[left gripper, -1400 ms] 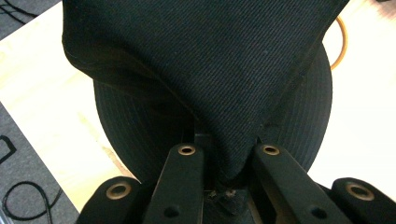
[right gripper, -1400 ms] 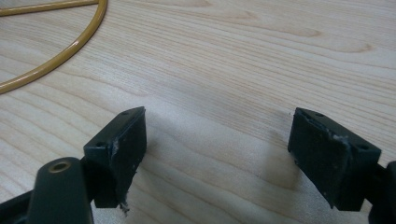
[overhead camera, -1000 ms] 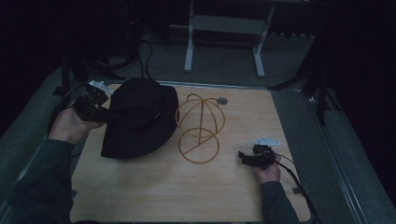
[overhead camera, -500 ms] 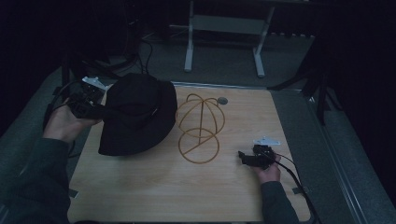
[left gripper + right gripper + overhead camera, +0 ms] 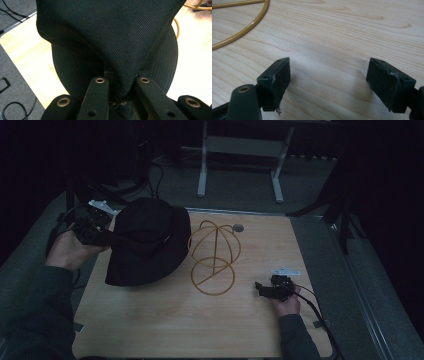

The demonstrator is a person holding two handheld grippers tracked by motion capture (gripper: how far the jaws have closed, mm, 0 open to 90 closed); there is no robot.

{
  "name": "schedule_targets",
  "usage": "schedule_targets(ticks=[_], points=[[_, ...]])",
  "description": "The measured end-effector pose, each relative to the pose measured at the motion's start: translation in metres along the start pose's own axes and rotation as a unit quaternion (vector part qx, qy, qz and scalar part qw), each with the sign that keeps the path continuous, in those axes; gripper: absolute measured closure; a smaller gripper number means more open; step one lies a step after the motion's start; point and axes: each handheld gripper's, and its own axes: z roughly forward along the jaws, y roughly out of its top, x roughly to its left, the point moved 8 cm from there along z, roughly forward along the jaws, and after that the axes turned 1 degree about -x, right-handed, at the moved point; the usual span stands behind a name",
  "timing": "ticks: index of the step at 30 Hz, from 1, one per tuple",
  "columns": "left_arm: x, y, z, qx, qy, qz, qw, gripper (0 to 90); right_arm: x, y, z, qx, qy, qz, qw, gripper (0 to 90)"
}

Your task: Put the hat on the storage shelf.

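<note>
Left of centre in high view: black bucket hat (image 5: 147,242) on desk (image 5: 165,320), beside wire hat stand (image 5: 212,257). Left gripper (image 5: 107,237) jaws clamped on brim fabric. Right gripper (image 5: 260,289) lower right, jaws apart, empty. Hat likely soft, light, floppy; brim edge best hold.

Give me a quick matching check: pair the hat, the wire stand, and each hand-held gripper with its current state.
1. black hat
2. wire hat stand
3. left hand-held gripper
4. right hand-held gripper

A. jaws apart, nothing between, low over the table
B. upright on the table, bare
C. pinched at its brim
D. shut on fabric

Pairs: 1-C, 2-B, 3-D, 4-A
</note>
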Motion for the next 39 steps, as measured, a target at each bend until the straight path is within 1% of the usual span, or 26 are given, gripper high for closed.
schedule_targets(ticks=[5,9,13,19,27,32,39], points=[[0.001,0.001,-0.002,-0.001,-0.001,0.002,1.0000,86.4,0.000,0.000,0.000,0.000,0.000,0.000,1.0000,19.3],[0.001,0.003,-0.005,-0.005,0.000,0.000,1.0000,86.4,0.000,0.000,0.000,0.000,0.000,0.000,1.0000,19.3],[0.001,0.004,-0.008,-0.012,-0.005,-0.002,0.9999,86.4,0.000,0.000,0.000,0.000,0.000,0.000,1.0000,19.3],[0.001,0.005,-0.012,-0.014,-0.003,0.003,0.9999,86.4,0.000,0.000,0.000,0.000,0.000,0.000,1.0000,19.3],[0.003,0.005,-0.020,-0.019,0.001,-0.001,0.9998,86.3,0.000,0.000,0.000,0.000,0.000,0.000,1.0000,19.3],[0.003,0.006,-0.024,-0.026,-0.002,-0.002,0.9996,86.3,0.000,0.000,0.000,0.000,0.000,0.000,1.0000,19.3],[0.004,0.007,-0.030,-0.031,0.000,0.000,0.9995,86.3,0.000,0.000,0.000,0.000,0.000,0.000,1.0000,19.2]])
